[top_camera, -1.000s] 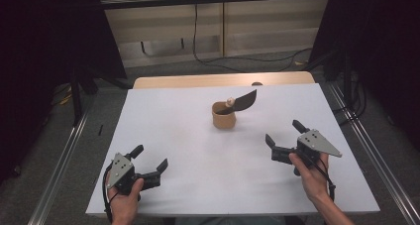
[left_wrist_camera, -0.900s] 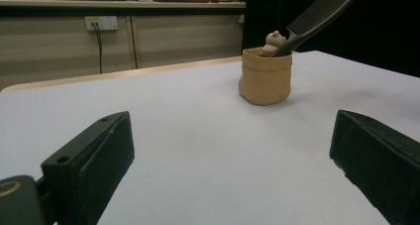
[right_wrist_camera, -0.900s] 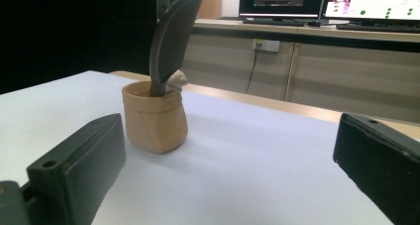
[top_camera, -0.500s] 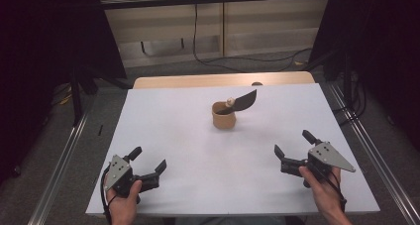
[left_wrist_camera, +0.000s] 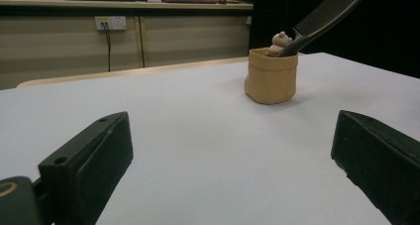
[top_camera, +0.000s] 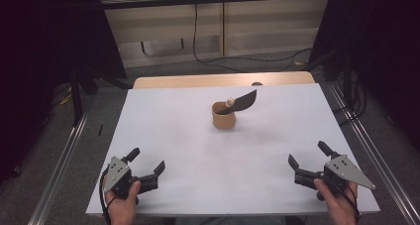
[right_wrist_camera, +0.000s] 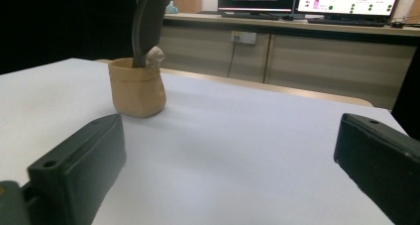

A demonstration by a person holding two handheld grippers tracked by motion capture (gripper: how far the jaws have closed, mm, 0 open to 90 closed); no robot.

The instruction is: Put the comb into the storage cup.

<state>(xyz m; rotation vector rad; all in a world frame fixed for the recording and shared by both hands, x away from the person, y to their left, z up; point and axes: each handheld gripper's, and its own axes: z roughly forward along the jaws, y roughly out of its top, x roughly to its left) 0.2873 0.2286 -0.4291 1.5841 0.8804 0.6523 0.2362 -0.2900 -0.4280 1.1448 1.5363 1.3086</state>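
While both tongs gape empty, left tongs (top_camera: 147,162), right tongs (top_camera: 308,154), tan pot (top_camera: 224,116) well ahead between them

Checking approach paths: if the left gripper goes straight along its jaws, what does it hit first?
Probably the tan cup holding the comb. The left gripper, jaws open, points up and right across bare table. The cup sits right of centre in its view, so it might just pass by.
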